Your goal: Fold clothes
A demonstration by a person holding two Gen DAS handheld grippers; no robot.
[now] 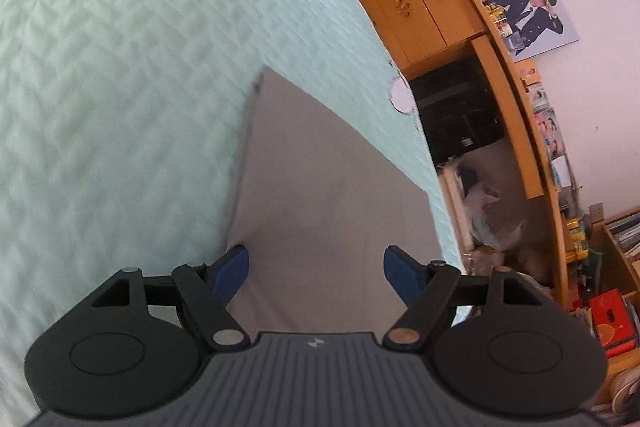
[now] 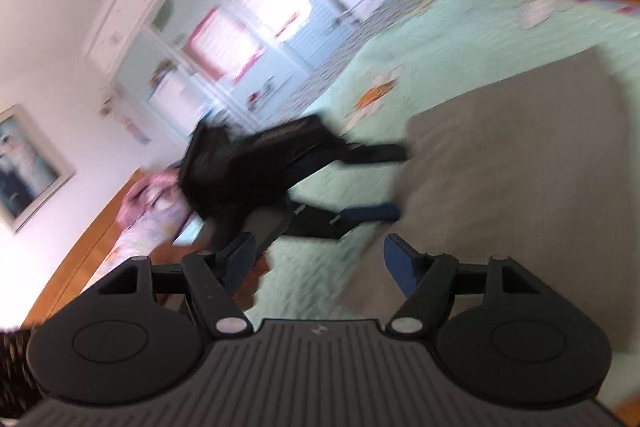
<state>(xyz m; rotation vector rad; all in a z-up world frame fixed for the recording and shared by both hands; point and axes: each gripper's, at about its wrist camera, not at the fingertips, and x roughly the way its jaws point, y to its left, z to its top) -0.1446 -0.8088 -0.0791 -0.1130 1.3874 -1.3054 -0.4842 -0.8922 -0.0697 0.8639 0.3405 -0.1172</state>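
A grey folded garment [image 1: 320,187] lies flat on the mint quilted bedspread [image 1: 120,107]. My left gripper [image 1: 316,255] is open, its blue pads [image 1: 232,269] straddling the garment's near end with nothing pinched. The right wrist view is blurred by motion. There the same grey garment [image 2: 520,167] spreads to the right on the bedspread [image 2: 400,47]. My right gripper [image 2: 318,247] is open and empty, its right finger at the cloth's near edge and its left finger over the bedspread. The left gripper [image 2: 394,183] shows there too, its fingers reaching the garment's left edge.
The bed's right edge drops off beside a wooden cabinet [image 1: 420,7] with a black box [image 1: 456,111] and cluttered shelves. A poster [image 1: 528,15] hangs on the wall. Pink pillows [image 2: 148,195] and a wooden headboard [image 2: 80,239] lie left; a white wardrobe [image 2: 200,27] stands behind.
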